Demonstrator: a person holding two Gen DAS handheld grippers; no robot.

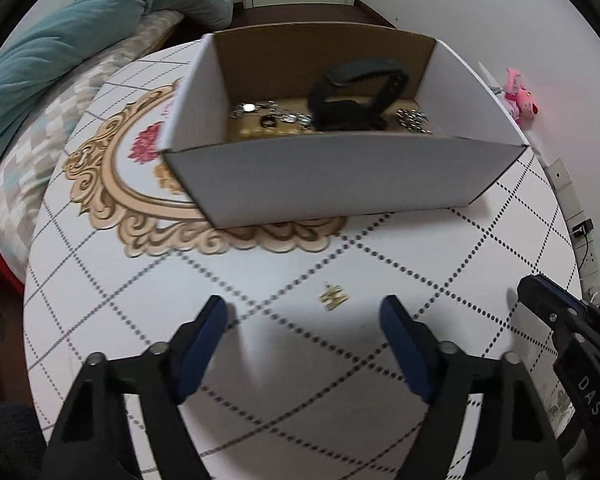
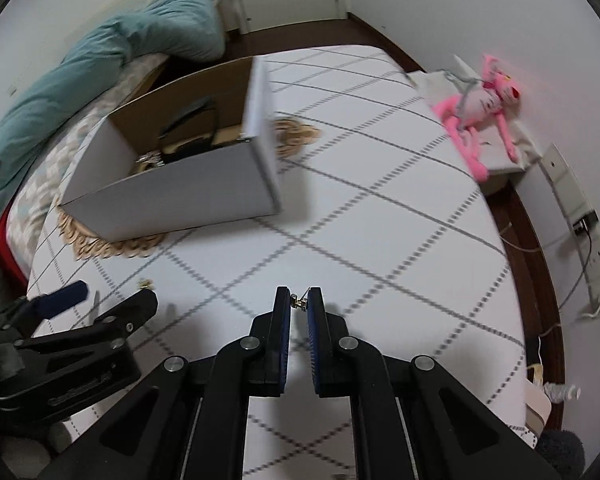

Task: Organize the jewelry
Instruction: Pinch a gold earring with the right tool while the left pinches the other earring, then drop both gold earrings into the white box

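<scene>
**Two small pieces left outside the box, one of them already in your right tongs**

Left wrist view: your left gripper point(image 1: 304, 312) stands wide, nothing between its pads. A small gold trinket point(image 1: 334, 298) lies on the white quilted tabletop point(image 1: 480, 248) just ahead of the tips, a little toward the right pad, not touched. The cardboard box point(image 1: 340, 176) sits at twelve o'clock, well beyond the trinket. Inside it lie a black strap watch point(image 1: 352, 96), silver chains point(image 1: 414, 120) and pale beads point(image 1: 260, 130), so I judge most of the sorting done. At four o'clock your right gripper point(image 1: 540, 300) juts in, near your left one. The table's rim curves away at nine and three o'clock, with a teal duvet point(image 1: 80, 32) beyond the left edge.

Right wrist view: the right gripper point(image 2: 299, 300) has drawn its pads narrow onto a tiny metal piece point(image 2: 299, 301), pinched right at the tips; it looks like an earring, though it is too small to be sure. The box point(image 2: 188, 188) lies at ten o'clock, with open tabletop between. Your left gripper point(image 2: 100, 300) sits at eight o'clock, the trinket point(image 2: 145, 283) just beyond it. A pink plush toy point(image 2: 480, 120) rests at two o'clock, well clear.

What remains, as I judge it: carry the pinched piece over the box's near wall, then take the trinket. Mind the two tools crowding each other
</scene>
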